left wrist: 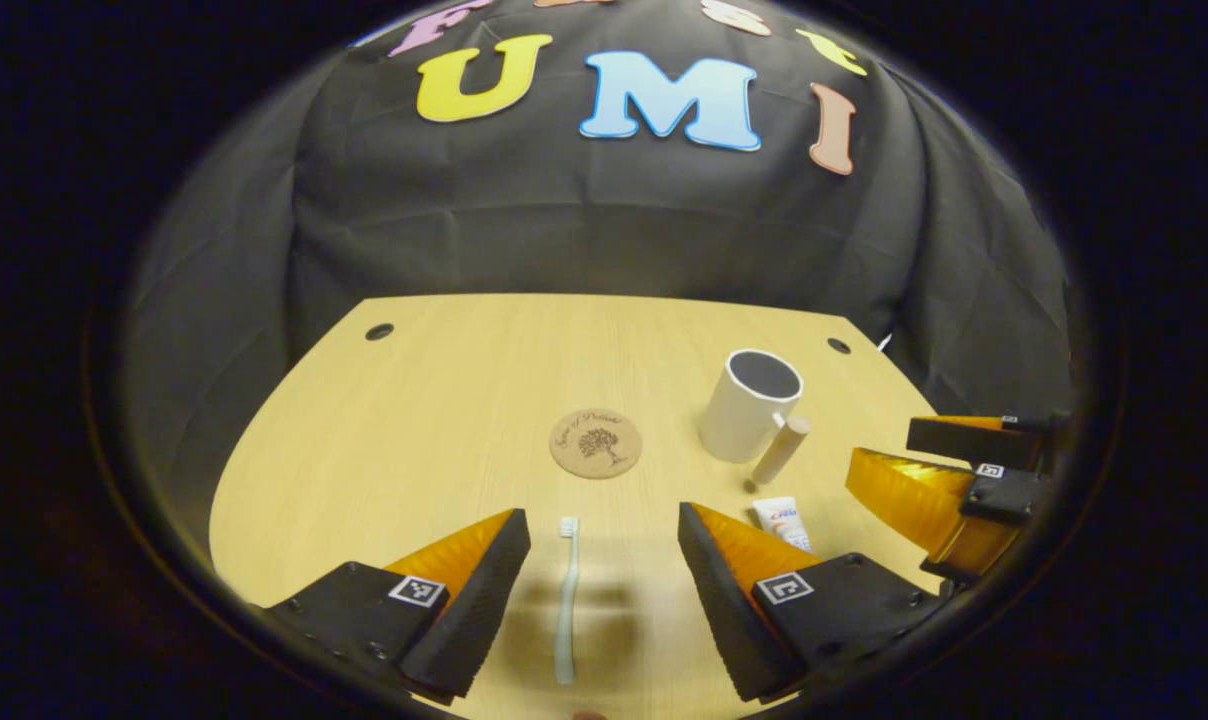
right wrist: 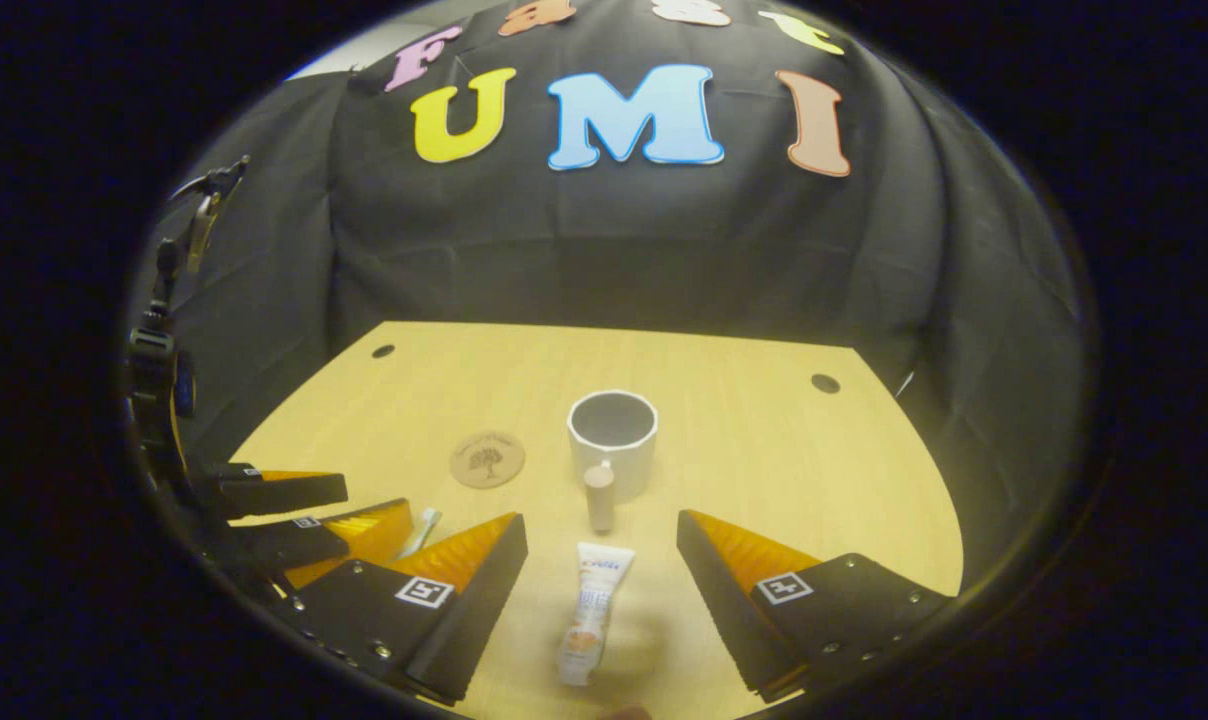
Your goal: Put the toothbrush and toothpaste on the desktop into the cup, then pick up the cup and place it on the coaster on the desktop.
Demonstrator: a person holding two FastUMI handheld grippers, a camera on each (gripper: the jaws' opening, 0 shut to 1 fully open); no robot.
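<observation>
A pale toothbrush [left wrist: 566, 598] lies on the wooden desk [left wrist: 444, 400], head pointing away, between the spread fingers of my left gripper [left wrist: 604, 545], which is open above it. The white toothpaste tube [right wrist: 589, 610] lies between the fingers of my right gripper [right wrist: 602, 545], also open. A white cup [right wrist: 613, 428] with a wooden handle [right wrist: 599, 496] stands upright just beyond the tube; in the left gripper view the cup [left wrist: 749, 403] stands to the right. A round cork coaster [left wrist: 595, 443] lies mid-desk; in the right gripper view the coaster [right wrist: 487, 459] is left of the cup.
The right gripper [left wrist: 939, 480] shows at the right edge of the left gripper view, the left gripper [right wrist: 314, 520] at the lower left of the right gripper view. Cable holes [left wrist: 379, 331] [left wrist: 839, 345] mark the far corners. Black cloth hangs behind the desk.
</observation>
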